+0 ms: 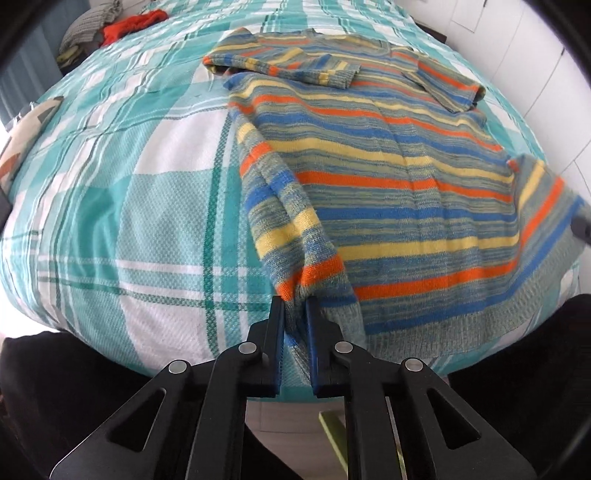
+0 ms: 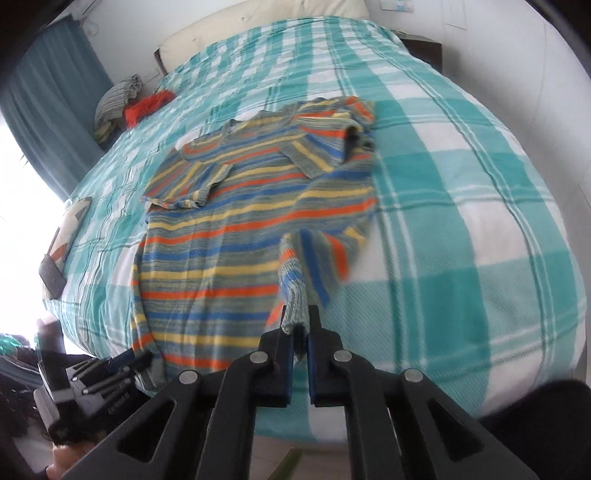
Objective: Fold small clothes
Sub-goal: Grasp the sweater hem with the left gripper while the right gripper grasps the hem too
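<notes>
Left wrist view: the left gripper (image 1: 295, 306) was clamped on the near left corner of a striped sweater (image 1: 388, 177), its jaws pinched together on a bunched fold of knit at the hem. The garment lay flat on a bed covered by a teal plaid blanket (image 1: 129, 206), its long axis running away from the gripper toward the collar at the far end, both sleeves (image 1: 295, 66) already crossed over the chest. The hem's opposite corner rose in a lifted flap at the right edge of the picture (blurred, the tool holding it barely in frame). A heap of grey and red clothes (image 1: 110, 29) sat well apart at the far left of the bed.

Right wrist view: the right gripper (image 2: 300, 314) was likewise closed on sweater fabric, a rolled tube of hem cloth gripped between its pads and raised off the blanket. From here the sweater body stretched ahead and to the left, collar farthest from the hand. The left gripper's body showed low at the left edge, at the other hem corner; a cream pillow (image 2: 258, 26) lay at the head of the bed.

With each hand on its own corner and neither nearer the collar, the coming fold appeared to depend on carrying the hem straight along that long axis, toward the folded sleeves.
</notes>
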`<state>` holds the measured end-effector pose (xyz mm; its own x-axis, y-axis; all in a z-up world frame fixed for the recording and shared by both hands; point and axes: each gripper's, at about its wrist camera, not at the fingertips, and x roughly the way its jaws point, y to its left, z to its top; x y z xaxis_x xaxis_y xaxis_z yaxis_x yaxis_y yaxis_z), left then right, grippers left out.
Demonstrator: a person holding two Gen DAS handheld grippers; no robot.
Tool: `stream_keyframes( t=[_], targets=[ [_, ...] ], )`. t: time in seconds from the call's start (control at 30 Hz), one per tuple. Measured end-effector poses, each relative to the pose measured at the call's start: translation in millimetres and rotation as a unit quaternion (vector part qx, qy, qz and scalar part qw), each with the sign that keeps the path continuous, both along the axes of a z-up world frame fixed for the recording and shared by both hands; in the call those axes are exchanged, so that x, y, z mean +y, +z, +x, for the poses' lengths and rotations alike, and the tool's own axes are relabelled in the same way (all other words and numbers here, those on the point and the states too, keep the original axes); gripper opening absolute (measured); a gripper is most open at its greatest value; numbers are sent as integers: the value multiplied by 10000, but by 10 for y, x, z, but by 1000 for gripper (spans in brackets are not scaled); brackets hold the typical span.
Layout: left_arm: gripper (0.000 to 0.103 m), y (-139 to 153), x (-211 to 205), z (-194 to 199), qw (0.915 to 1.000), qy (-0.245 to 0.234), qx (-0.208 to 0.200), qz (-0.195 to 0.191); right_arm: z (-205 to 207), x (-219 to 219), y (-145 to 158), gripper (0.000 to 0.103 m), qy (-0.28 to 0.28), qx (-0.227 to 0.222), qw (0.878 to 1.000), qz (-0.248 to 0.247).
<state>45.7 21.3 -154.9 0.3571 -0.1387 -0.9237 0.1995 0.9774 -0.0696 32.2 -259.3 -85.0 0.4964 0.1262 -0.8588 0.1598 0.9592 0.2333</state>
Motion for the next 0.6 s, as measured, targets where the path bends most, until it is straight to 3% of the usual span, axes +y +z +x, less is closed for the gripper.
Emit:
stream_keyframes(
  t=[0.07,0.17,0.27,0.43,0.5,0.57,0.6],
  targets=[
    [7,18,167,-14,9995,157,109,-257,-187,-201,-71,6,-227,265,9993,131],
    [4,8,355,-13,9987,315,249,-313,-359,-428,-252,6,-460,565,9969,285],
    [4,-20,522,-55,9979,504,324,-250,-425,-588,-438,6,-660,738,9926,696],
    [4,-117,804,-27,9926,885,592,-590,-463,-706,-616,10,-758,927,9866,1111],
    [4,-156,797,-1,9922,844,642,-661,-435,-744,-678,29,-794,955,9818,1438],
    [4,-214,758,54,9908,689,822,-831,-394,-773,-785,78,-848,1092,9737,1810],
    [4,-237,733,79,9901,651,880,-875,-390,-800,-835,82,-918,1097,9695,1991]
  ],
)
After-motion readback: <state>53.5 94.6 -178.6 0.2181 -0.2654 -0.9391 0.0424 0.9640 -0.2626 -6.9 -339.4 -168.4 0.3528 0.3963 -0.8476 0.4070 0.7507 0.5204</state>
